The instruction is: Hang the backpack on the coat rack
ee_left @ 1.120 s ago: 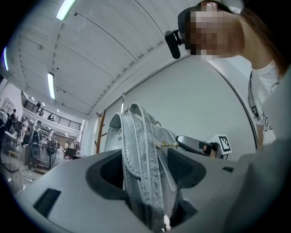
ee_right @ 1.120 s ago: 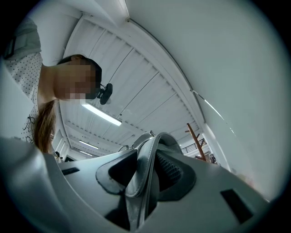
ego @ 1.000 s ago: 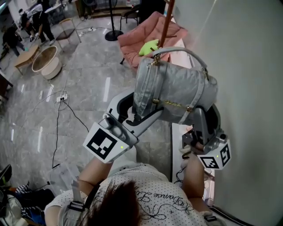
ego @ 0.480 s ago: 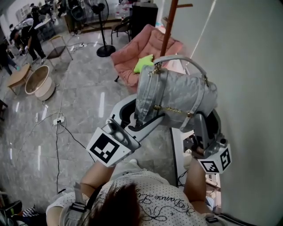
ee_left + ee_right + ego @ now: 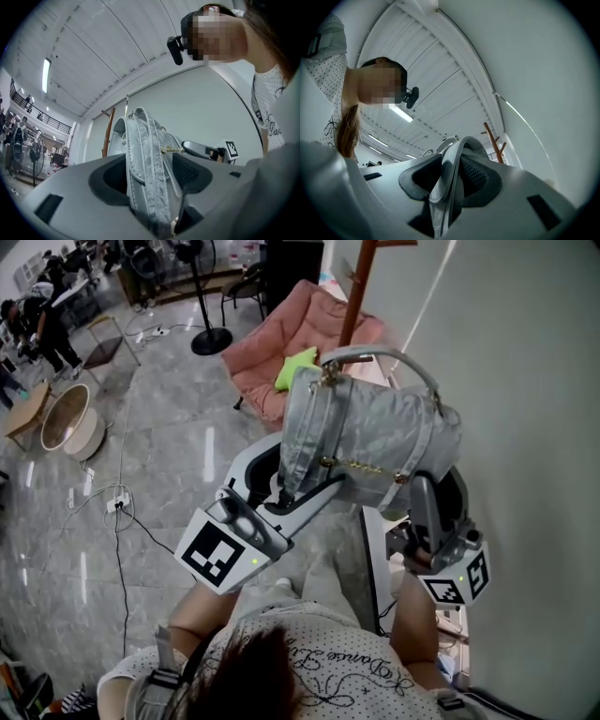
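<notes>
Backpack (image 5: 375, 442): grey with a soft sheen; we hold it up in the air between our two tools, well above the floor, not yet on a peg.
Left tool (image 5: 298, 491): clamped on the backpack's left side; in the left gripper view a thick fold of straps and fabric fills the space between its jaws, with both pads against it.
Right tool (image 5: 424, 486): clamped on the backpack's right side; in the right gripper view a narrower fold of grey strap stands pinched between its jaws.
Handle (image 5: 394, 357): a grey arch on top of the backpack, above and beyond both tools, standing free.
Chain (image 5: 361, 465): a thin gold line across the near face of the backpack, between the two tools.
Coat rack (image 5: 352, 296): a brown wooden post with short pegs, beyond both tools and behind the handle; we cannot tell whether the two touch.
Wall (image 5: 525, 427): plain white, close on the outer side of the right tool.
Armchair (image 5: 300, 343): pink, beyond the tools by the rack's post, with a green cushion (image 5: 295, 367) on its seat.
Floor (image 5: 169, 456): glossy grey stone, below and out to the left of the left tool.
</notes>
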`<action>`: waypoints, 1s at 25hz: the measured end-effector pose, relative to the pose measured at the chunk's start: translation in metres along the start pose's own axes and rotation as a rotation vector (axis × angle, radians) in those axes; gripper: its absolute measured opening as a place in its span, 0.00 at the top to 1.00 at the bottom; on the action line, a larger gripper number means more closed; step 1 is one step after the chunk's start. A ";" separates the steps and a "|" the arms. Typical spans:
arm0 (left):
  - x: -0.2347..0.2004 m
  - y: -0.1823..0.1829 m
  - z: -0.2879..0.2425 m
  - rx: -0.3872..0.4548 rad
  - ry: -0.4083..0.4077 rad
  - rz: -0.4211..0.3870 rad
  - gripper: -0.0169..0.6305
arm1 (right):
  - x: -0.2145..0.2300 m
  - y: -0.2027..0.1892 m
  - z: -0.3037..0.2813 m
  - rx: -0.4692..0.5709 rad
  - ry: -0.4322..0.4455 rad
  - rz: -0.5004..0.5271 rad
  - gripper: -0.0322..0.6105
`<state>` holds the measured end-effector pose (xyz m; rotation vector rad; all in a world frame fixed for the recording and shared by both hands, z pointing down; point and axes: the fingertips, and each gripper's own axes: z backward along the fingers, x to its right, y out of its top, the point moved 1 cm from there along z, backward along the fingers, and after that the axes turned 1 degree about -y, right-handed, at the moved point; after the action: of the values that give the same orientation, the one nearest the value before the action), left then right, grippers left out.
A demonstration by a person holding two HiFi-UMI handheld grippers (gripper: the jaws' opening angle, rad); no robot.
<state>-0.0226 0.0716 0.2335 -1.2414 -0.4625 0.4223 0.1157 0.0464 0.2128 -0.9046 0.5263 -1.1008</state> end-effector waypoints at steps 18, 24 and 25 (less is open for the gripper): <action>-0.044 -0.024 -0.128 0.005 0.141 -0.072 0.55 | 0.150 0.004 -0.040 0.016 0.139 -0.028 0.75; -0.091 -0.038 -0.154 -0.016 0.165 -0.060 0.55 | 0.189 -0.021 -0.076 0.000 0.140 -0.068 0.75; -0.105 -0.037 -0.157 -0.017 0.165 -0.054 0.55 | 0.194 -0.025 -0.090 -0.005 0.138 -0.066 0.75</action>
<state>-0.0217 -0.1205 0.2180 -1.2657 -0.3578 0.2680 0.1099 -0.1678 0.1961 -0.8595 0.6169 -1.2289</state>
